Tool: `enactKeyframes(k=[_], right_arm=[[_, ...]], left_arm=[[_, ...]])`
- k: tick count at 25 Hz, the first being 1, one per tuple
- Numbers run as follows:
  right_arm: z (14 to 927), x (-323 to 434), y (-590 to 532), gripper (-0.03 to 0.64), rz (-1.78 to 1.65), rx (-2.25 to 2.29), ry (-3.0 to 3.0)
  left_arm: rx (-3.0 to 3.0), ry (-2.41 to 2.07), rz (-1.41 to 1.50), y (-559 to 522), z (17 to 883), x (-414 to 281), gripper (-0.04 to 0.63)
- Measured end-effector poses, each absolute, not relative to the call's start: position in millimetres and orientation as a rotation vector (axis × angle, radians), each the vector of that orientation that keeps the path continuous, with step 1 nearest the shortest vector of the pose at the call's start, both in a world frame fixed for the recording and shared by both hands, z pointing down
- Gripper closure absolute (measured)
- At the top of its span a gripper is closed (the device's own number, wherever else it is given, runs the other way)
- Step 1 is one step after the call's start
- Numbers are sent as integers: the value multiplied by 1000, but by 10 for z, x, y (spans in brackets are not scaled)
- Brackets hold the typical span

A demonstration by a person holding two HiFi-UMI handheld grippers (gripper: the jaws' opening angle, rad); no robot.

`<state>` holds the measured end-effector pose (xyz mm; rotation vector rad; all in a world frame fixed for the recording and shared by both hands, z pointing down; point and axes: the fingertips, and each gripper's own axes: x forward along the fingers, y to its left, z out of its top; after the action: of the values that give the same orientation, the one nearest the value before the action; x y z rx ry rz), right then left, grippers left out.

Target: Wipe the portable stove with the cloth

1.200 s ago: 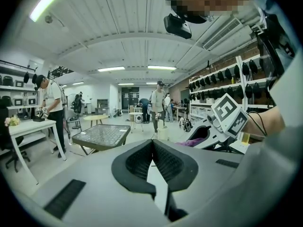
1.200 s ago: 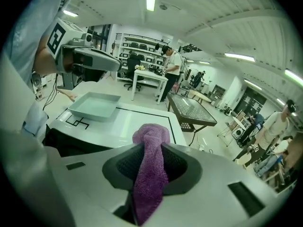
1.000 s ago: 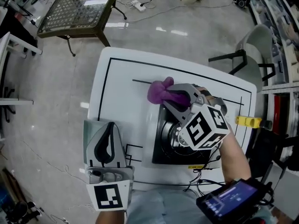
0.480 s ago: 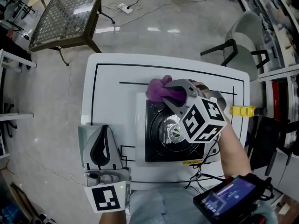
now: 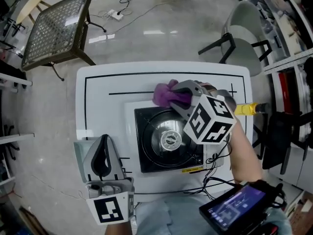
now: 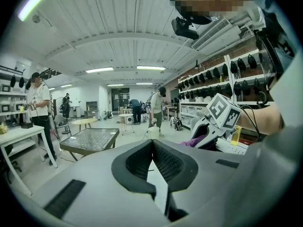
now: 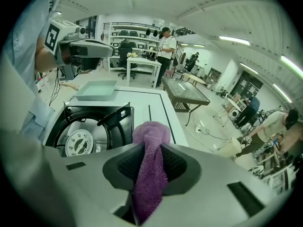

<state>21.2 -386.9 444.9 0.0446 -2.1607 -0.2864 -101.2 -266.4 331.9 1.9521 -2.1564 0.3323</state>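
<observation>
Purple cloth (image 7: pixel 151 141) pinched in our right gripper (image 5: pixel 179 99) at the far edge of the stove (image 5: pixel 146 151); our left gripper (image 6: pixel 152 144) pressed together.

Lower left of the head view: left gripper (image 5: pixel 103 146) held low, pointing up-frame, fingers pressed together with nothing between them. Centre right: right gripper (image 5: pixel 183 97) angled toward the upper left, fingers clamped on the purple cloth (image 7: pixel 150 160). The right forearm (image 5: pixel 243 153) comes in from the lower right.
</observation>
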Motion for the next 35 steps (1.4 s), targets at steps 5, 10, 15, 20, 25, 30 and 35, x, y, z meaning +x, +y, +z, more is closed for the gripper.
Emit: enactKeyframes(k=[5, 10, 15, 20, 25, 30, 35], right_arm=[[4587, 394, -3960, 508, -283, 93, -2132], [4528, 712, -4069, 508, -265, 159, -2105], [4565, 989, -4143, 508, -256, 228, -2063], [4587, 1246, -4180, 508, -222, 298, -2044], [4587, 1452, -4213, 508, -211, 367, -2012], [4475, 1617, -4261, 508, -197, 471, -2001], [4196, 1722, -4345, 508, -163, 641, -2056]], left_arm=[[2037, -2147, 304, -2825, 3362, -912, 577], [2068, -2106, 324, -2916, 3304, -691, 577], [2112, -2087, 326, -2977, 3289, -512, 577], [2159, -2052, 315, -3034, 3297, -306, 577], [2193, -2033, 314, -3061, 3278, -150, 577], [2190, -2016, 334, -3014, 3291, -79, 577], [2198, -2012, 336, -2965, 3244, -37, 577]])
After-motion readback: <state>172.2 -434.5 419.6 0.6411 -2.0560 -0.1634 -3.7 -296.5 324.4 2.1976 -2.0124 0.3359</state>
